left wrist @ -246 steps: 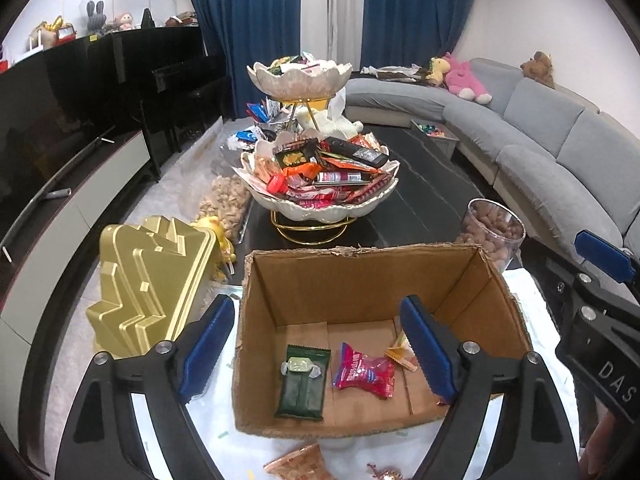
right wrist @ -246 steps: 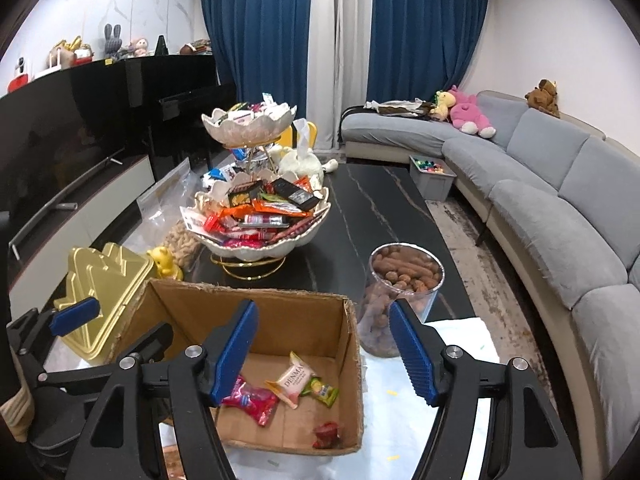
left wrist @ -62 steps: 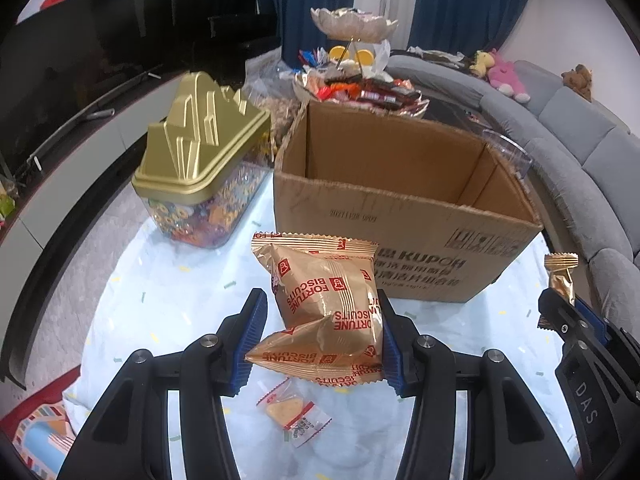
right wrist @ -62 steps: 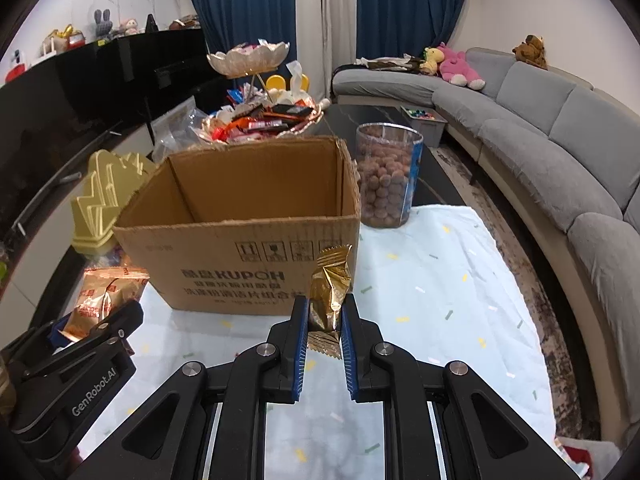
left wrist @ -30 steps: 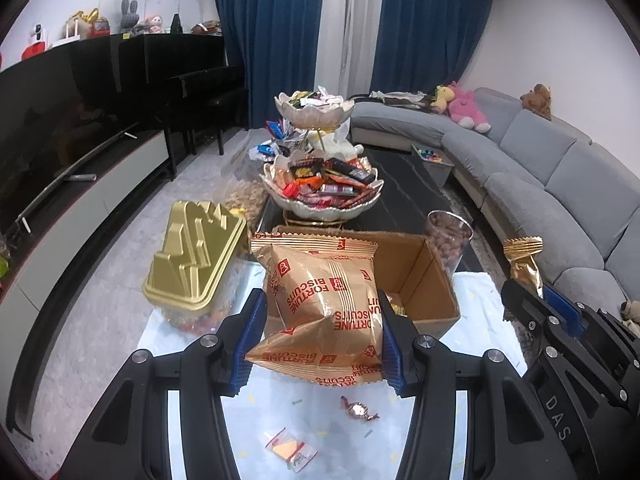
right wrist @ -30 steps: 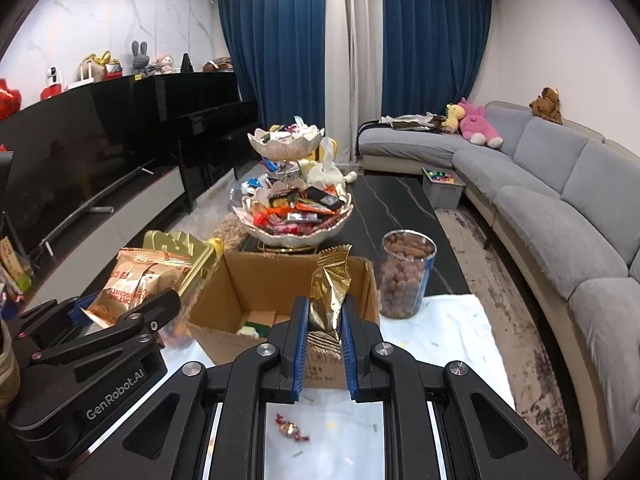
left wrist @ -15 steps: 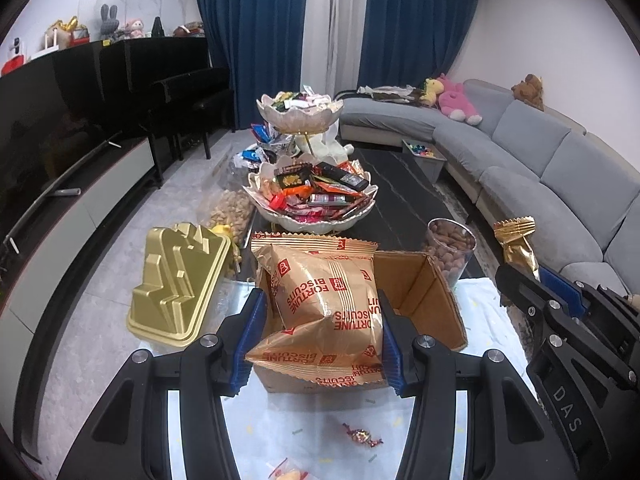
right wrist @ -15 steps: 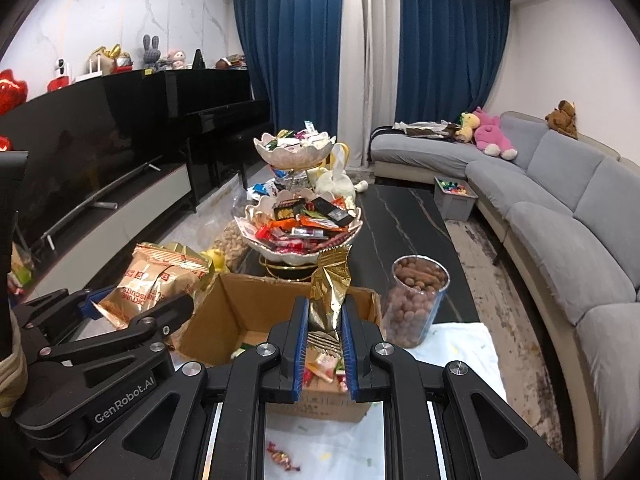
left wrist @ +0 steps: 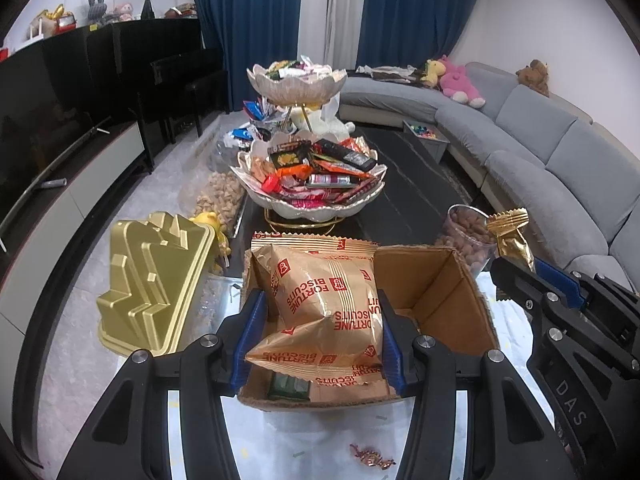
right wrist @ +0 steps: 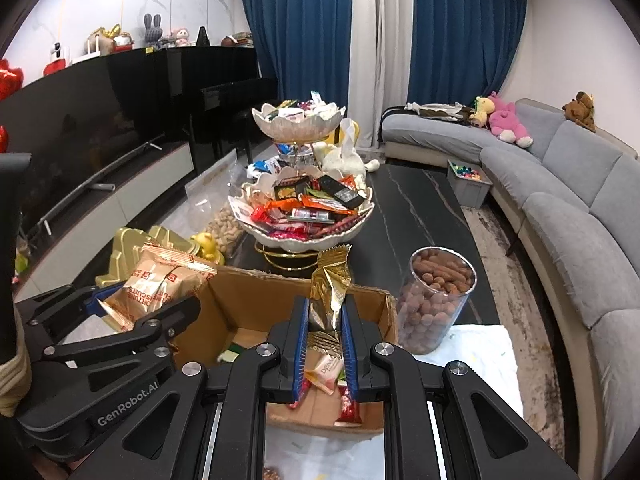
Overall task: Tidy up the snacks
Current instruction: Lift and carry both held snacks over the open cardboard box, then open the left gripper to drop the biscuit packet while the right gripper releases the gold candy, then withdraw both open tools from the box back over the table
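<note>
Left wrist view: the left gripper [left wrist: 320,336] has its blue-padded jaws clamped on a gold Fortune Biscuits packet [left wrist: 326,300], held above the open cardboard box [left wrist: 452,296]; a green packet [left wrist: 289,386] lies on the box floor under it. Beside the box stand a gold ridged lid [left wrist: 154,280] on the left and a clear tub of nuts [left wrist: 466,234] at the far right corner, with a two-tier shell-shaped snack bowl [left wrist: 308,188] on the dark table behind. A small wrapped candy [left wrist: 370,457] lies on the white cloth in front of the box. Right wrist view: the right gripper [right wrist: 323,344] has its jaws closed on a narrow gold foil sachet [right wrist: 330,284], upright over the box's near right part, where loose snack packets [right wrist: 326,368] lie on the floor. A grey sofa [right wrist: 560,184] curves along the right.
</note>
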`<state>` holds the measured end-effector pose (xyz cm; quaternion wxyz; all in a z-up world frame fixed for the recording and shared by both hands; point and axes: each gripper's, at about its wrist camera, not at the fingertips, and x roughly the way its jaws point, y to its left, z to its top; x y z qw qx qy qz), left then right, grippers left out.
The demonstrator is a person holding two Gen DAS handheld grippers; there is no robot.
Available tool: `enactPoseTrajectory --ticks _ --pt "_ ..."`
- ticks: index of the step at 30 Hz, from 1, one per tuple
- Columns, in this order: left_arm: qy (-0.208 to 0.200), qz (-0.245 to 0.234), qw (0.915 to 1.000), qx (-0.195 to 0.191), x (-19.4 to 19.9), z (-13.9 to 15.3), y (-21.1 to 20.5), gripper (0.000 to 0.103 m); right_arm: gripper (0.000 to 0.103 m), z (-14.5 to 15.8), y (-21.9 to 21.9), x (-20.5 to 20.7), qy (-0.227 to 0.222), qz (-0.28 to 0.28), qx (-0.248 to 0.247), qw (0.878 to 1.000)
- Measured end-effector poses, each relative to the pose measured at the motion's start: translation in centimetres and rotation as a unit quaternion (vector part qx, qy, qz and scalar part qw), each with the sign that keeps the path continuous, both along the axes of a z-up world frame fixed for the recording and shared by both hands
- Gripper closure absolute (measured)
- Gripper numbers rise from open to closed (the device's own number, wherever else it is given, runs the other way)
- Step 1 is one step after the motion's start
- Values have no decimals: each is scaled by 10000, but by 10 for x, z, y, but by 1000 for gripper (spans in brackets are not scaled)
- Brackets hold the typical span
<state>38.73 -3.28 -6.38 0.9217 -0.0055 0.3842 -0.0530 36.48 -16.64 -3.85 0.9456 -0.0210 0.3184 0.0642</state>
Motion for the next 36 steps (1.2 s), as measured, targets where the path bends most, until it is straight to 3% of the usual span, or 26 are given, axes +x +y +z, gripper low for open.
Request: enactPoseTrajectory --ticks 14,16,18,20,23,25,31,36 --pt "270 -80 9996 -12 17 -20 2 51 85 -16 5 24 223 159 -156 9995" --pt "253 -72 9997 3 15 -18 2 45 85 -15 5 23 203 163 -183 9995" --pt "223 -65 9997 53 14 -17 3 36 80 -13 4 21 187 157 -221 9995" --pt "188 -1 9997 128 12 -15 4 30 56 -10 2 18 122 109 -231 9996" --pt "183 81 9997 160 9 -13 7 27 36 -4 -2 13 -12 -22 -251 9997" --pt "146 158 9996 202 6 -11 10 19 35 0 -4 10 -76 -60 -231 9997" --pt "78 293 9991 280 -6 -4 14 12 35 7 -4 0 -165 -67 -293 9994" --pt "120 409 9988 260 -17 -1 19 11 35 13 -2 -11 -225 -39 -305 9993"
